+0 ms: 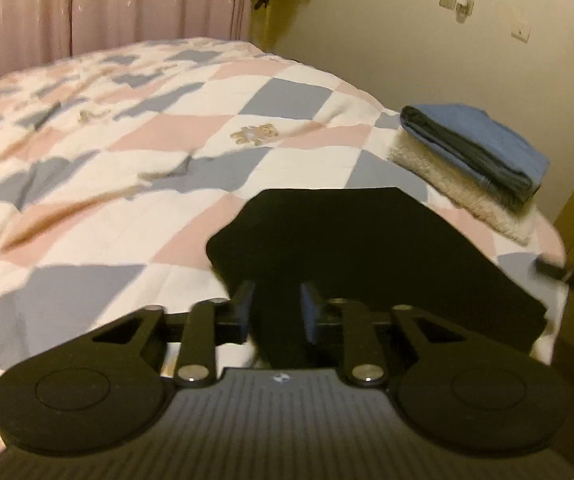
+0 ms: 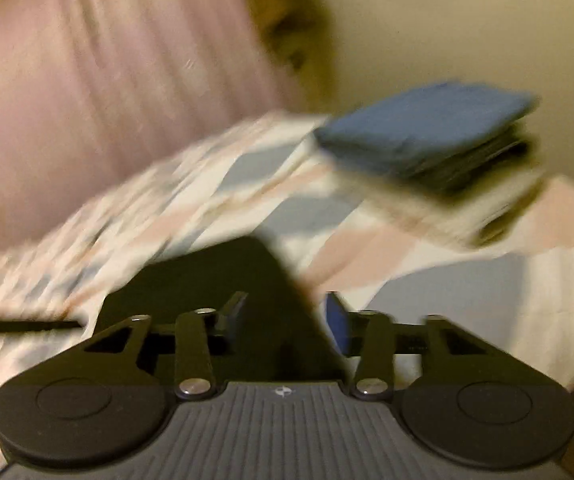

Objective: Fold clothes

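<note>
A black folded garment (image 1: pixel 347 240) lies at the near right edge of the bed. In the left wrist view my left gripper (image 1: pixel 277 312) has its fingers drawn close together, with the garment's near edge between them. The right wrist view is blurred by motion. There my right gripper (image 2: pixel 283 320) also has the black garment (image 2: pixel 215 280) between its fingers, near the garment's right corner. A dark piece of the right gripper (image 1: pixel 567 276) shows at the right edge of the left wrist view.
The bed wears a quilt (image 1: pixel 127 160) of pink, white and grey-blue diamonds. A stack at the right corner holds a folded blue garment (image 1: pixel 483 140) on a cream fluffy one (image 1: pixel 447 184); the blue garment (image 2: pixel 427 120) also shows blurred. Pink curtains (image 1: pixel 107 0) and a wall stand behind.
</note>
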`<state>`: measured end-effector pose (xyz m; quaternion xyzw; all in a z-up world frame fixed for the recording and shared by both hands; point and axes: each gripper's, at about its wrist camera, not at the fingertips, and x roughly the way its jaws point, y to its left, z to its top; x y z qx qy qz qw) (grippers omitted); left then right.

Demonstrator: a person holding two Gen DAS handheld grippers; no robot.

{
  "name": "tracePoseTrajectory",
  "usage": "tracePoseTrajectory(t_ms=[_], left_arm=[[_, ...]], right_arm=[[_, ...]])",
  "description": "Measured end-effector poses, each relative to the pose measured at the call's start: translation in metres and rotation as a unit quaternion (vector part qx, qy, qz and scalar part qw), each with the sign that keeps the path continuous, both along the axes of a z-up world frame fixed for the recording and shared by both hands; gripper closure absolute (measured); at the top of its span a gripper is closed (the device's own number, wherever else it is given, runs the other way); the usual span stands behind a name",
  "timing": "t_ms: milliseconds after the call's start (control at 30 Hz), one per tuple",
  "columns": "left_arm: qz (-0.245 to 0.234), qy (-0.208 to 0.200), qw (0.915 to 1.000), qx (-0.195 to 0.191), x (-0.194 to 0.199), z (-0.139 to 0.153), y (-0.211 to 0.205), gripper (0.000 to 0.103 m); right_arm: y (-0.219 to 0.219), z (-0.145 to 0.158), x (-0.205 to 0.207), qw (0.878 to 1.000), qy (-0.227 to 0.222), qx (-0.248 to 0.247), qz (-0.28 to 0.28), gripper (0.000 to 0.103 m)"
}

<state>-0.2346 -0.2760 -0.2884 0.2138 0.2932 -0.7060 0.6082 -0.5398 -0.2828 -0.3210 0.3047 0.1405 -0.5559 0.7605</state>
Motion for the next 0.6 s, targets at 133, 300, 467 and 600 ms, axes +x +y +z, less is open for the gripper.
tracePoseTrajectory(t_ms=[133,300,467,600], left_arm=[[-0.019,0.027,0.9992,0.022,-0.012,-0.017,0.021,0.090],[0.032,0.063,0.9974,0.011,-0.015,-0.022,0.069,0.076],[0.055,0.232,0.9691,0.063,0.017,-0.038,0.076,0.052],[0.063,0.298,0.9494,0.078,0.023,-0.058,0.068,0.053]], right_arm=[[-0.016,-0.032,0.002,0.997,0.038,0.058,0.030,0.074],[-0.051,-0.005,-0.010,0.987,0.052,0.123,0.086,0.064],[-0.081,0.079,0.026,0.980,0.062,0.064,0.181,0.049],[-0.104,0.112,0.126,0.935,0.107,0.049,0.334,0.041]])
